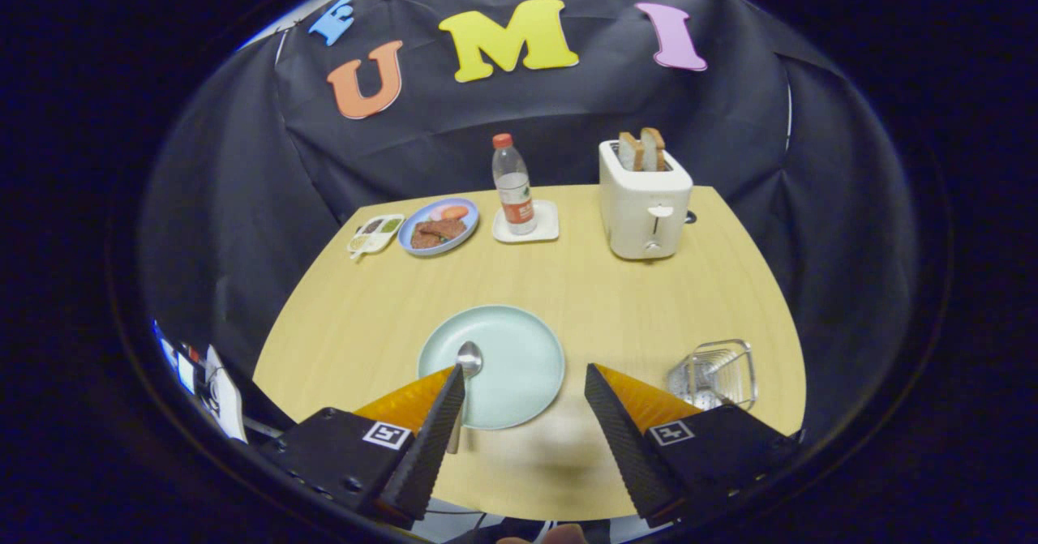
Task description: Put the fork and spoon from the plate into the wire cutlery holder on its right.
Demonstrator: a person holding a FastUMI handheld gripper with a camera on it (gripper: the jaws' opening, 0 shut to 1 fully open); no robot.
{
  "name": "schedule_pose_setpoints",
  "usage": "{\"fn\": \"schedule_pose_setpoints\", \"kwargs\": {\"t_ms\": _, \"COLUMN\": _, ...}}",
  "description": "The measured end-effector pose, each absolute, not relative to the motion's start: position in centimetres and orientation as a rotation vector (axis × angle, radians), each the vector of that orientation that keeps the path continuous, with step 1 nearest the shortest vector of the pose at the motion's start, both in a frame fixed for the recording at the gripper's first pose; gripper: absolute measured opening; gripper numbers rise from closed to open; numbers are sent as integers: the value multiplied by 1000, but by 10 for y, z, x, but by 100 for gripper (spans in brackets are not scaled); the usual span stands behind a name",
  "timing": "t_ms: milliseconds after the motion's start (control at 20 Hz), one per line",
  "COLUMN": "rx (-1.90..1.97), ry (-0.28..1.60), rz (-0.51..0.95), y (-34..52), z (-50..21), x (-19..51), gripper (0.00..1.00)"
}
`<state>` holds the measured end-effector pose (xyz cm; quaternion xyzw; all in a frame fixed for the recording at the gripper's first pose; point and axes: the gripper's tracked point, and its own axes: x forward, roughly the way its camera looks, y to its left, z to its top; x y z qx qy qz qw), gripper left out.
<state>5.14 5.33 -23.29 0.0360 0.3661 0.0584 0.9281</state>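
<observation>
While I hover gripper (525, 402) over desk's (584, 284) near edge, fingers spread wide, holding nothing. Spoon (465, 382) lies on plate's (519, 366) left side, handle over rim beside my left finger; no fork visible. Wire cutlery holder (715, 374) near right edge.

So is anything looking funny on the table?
A little. The spoon lies on the plate with its handle poking off the near rim, by one finger of the open gripper. I can't spot a fork. Nothing is spilled.
</observation>
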Motion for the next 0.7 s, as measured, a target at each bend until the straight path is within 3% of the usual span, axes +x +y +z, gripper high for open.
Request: {"fn": "schedule_pose_setpoints", "kwargs": {"t_ms": 700, "rx": -61, "ry": 888, "rz": 160, "y": 133, "z": -350, "x": 74, "gripper": 91}}
